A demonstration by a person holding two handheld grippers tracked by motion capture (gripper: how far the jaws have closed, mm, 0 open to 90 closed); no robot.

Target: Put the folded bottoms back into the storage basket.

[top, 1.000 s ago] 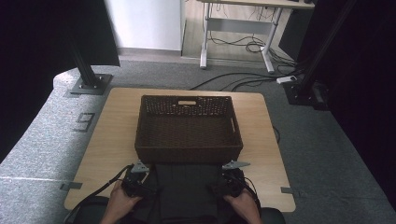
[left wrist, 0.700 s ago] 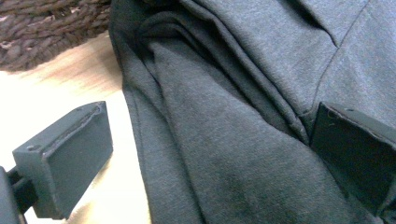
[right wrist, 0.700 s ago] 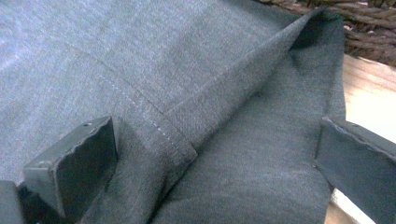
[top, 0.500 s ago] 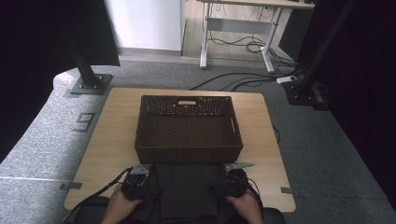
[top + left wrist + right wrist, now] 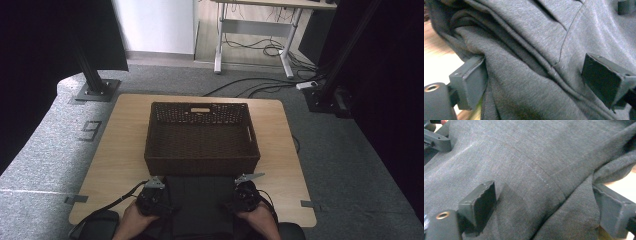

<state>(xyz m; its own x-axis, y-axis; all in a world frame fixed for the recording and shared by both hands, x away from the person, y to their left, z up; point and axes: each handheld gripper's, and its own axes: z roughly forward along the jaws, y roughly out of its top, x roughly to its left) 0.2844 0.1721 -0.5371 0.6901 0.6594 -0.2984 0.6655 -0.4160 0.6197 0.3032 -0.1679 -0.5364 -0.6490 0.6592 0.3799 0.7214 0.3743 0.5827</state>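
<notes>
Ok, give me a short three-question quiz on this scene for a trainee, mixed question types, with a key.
1. True or false: the dark brown woven wicker basket has items inside.
2. Where does the folded dark grey fabric garment lie? A) in the basket B) on the light wooden table, between basket and person C) on the floor
3. What lies between the jaws of the left claw and of the right claw?
Key: 1 false, it is empty. 2 B. 3 folds of the grey garment; both claws' jaws have just been closing around it and stand wide apart.
</notes>
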